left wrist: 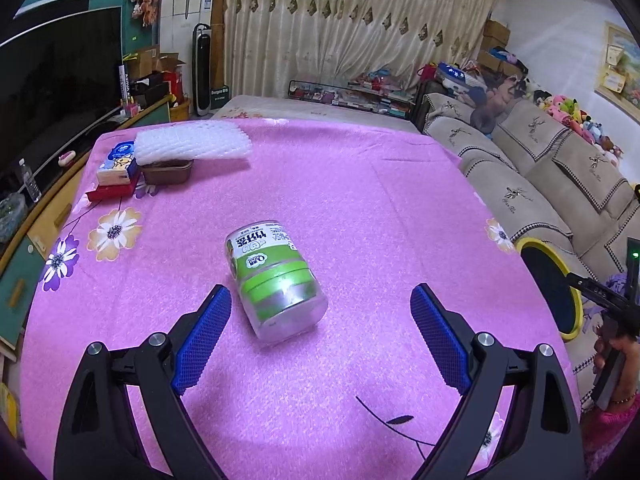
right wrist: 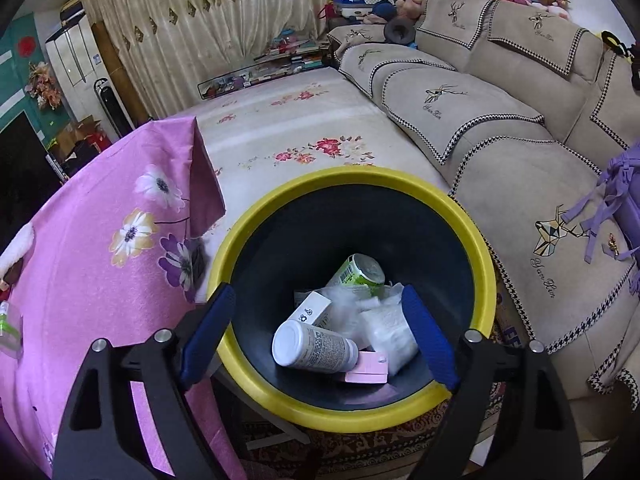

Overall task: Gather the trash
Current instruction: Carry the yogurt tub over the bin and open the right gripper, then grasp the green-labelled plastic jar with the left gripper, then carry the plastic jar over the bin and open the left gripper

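While the bin (right wrist: 352, 408) already holds a bottle (right wrist: 314, 346), wrappers and another can, one can (left wrist: 276, 280) lies on the tabletop (left wrist: 360, 200) (near centre) between the wide left tongs (left wrist: 320, 336); right tongs (right wrist: 318, 336) gape empty above the bin.

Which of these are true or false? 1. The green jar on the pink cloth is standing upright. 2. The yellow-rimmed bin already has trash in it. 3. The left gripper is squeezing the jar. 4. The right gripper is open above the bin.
1. False. The green jar lies on its side on the pink cloth.
2. True. The bin holds a white bottle, a green can and wrappers.
3. False. The left gripper is open, its pads either side of the jar, not touching.
4. True. The right gripper is open and empty over the bin.
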Available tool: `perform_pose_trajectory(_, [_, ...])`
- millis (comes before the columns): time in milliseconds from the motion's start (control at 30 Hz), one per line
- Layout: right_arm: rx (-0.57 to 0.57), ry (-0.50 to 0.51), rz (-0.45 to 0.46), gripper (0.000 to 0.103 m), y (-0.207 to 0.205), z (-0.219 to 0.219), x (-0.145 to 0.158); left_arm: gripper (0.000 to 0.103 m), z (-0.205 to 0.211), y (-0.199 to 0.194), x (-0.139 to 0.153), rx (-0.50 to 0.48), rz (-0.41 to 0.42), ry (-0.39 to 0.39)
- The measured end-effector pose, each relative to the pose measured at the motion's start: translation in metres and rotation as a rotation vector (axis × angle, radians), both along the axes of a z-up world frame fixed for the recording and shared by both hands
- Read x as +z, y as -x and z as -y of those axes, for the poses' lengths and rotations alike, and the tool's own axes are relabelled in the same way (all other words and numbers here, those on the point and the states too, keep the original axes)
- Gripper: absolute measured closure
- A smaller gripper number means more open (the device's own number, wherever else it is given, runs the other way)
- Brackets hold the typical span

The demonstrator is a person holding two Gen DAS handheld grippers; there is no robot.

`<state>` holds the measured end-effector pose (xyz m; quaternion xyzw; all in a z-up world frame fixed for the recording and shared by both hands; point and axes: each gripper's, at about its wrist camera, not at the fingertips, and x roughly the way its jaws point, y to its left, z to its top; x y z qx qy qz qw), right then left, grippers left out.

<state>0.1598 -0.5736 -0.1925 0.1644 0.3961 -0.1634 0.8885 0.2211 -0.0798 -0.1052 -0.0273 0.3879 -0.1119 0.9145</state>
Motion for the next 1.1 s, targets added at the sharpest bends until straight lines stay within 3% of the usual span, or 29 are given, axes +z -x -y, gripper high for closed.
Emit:
perform_pose_trajectory(367, [0.038, -0.017, 0.014, 0.022, -0.001, -0.009, 0.003, 0.014, -0.001, -0.033, -0.017, 0.083, -0.056, -0.034])
perform_pose_trajectory(633, [0.040, -0.031, 0.022, 0.022, 0.002, -0.004, 0.004, 0.043, -0.012, -0.060, -0.039, 0.160, -0.139, -0.024])
perform_pose_trajectory(833, [0.039, -0.036, 0.034, 0.022, 0.005, 0.000, 0.007, 0.046, -0.007, -0.061, -0.041, 0.126, -0.128, -0.032])
perform_pose_trajectory(1100, [0.043, -0.039, 0.042, 0.022, 0.010, 0.000, 0.007, 0.050, 0.042, -0.047, -0.021, -0.021, -0.083, -0.035])
